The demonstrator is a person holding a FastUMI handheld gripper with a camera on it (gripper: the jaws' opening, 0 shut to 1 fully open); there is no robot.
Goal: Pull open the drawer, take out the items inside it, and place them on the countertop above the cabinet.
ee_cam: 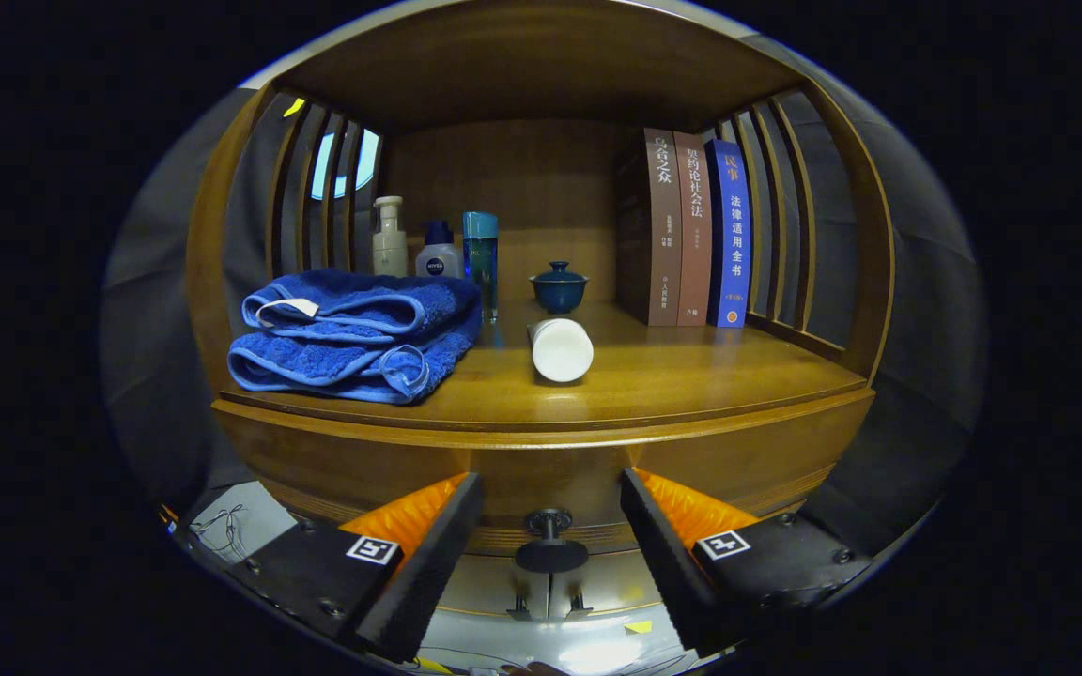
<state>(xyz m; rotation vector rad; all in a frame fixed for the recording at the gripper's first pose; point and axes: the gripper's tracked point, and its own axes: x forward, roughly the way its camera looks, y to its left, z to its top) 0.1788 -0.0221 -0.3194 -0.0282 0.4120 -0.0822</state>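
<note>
Wood-brown and shut flush, the drawer front sits directly under the front edge of the countertop, and its dark round knob stands out toward the gripper, whose fingers are spread apart with the knob in the gap between them, neither finger touching it. The knob's stem points straight back along the fingers, so the line of pull runs the way the tool already faces. On the countertop, a folded blue towel lies at the front left corner, a white cylinder lies on its side near the middle with its round end facing the front edge, and bottles, a small lidded blue cup and three upright books stand toward the back. What the drawer holds cannot be seen. This fits either a drawer yet to be emptied or one closed again with its contents already up on top.
</note>
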